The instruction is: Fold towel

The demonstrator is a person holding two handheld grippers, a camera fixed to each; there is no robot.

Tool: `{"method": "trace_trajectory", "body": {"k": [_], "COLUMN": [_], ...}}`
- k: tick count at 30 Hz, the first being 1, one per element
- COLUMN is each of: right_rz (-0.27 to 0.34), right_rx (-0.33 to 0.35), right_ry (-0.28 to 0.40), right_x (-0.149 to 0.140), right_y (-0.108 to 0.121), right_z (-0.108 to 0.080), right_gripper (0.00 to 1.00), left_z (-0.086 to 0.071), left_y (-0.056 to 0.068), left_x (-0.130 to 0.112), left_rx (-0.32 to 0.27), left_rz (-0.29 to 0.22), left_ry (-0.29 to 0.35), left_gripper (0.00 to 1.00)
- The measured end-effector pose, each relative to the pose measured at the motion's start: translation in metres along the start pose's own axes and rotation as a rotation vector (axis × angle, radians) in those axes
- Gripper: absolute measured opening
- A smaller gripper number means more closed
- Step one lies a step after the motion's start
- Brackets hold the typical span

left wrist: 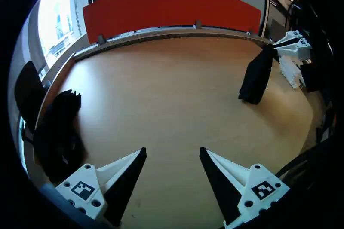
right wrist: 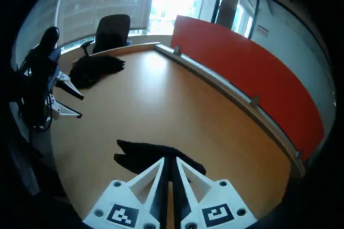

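We see a black towel, tan wood-tone counter, red divider, left hand-held gripper and right hand-held gripper white, with black-and-white square markers.

We see the towel, black and limp, hanging upright as a narrow drape from its pinched top corner, its lower end touching the wooden table.

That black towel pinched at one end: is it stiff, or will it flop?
Probably floppy: in the left gripper view the black towel hangs down in folds from the right gripper. Likely light too, since one pinch by closed jaws seems to carry it. Its lower end seems to touch the table, so it may drag.
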State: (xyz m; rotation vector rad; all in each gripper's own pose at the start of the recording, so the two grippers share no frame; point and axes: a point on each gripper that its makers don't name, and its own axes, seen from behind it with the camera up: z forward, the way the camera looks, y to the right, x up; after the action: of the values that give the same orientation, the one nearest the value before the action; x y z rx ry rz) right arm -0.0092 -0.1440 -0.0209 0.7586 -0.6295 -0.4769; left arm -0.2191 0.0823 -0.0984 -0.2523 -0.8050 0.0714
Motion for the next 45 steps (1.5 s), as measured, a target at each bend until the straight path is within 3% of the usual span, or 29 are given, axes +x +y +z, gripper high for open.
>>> {"method": "trace_trajectory", "body": {"k": [14,45], "right_rz": [0.023,0.031], "right_rx": [-0.048,-0.114], "right_ry": [-0.011,-0.138], "right_x": [-0.014,-0.076], "right_y": [0.052,0.190], "right_z": [-0.021,-0.065], "right_gripper": [0.04,0.04], "left_z": [0.002,0.006], "left_y": [0.003,0.007], "left_x": [0.006,0.010], "left_rx": [0.002,0.025], "left_rz": [0.010,0.004], "left_ry": [-0.001,-0.013], "left_gripper": [0.91,0.92]}}
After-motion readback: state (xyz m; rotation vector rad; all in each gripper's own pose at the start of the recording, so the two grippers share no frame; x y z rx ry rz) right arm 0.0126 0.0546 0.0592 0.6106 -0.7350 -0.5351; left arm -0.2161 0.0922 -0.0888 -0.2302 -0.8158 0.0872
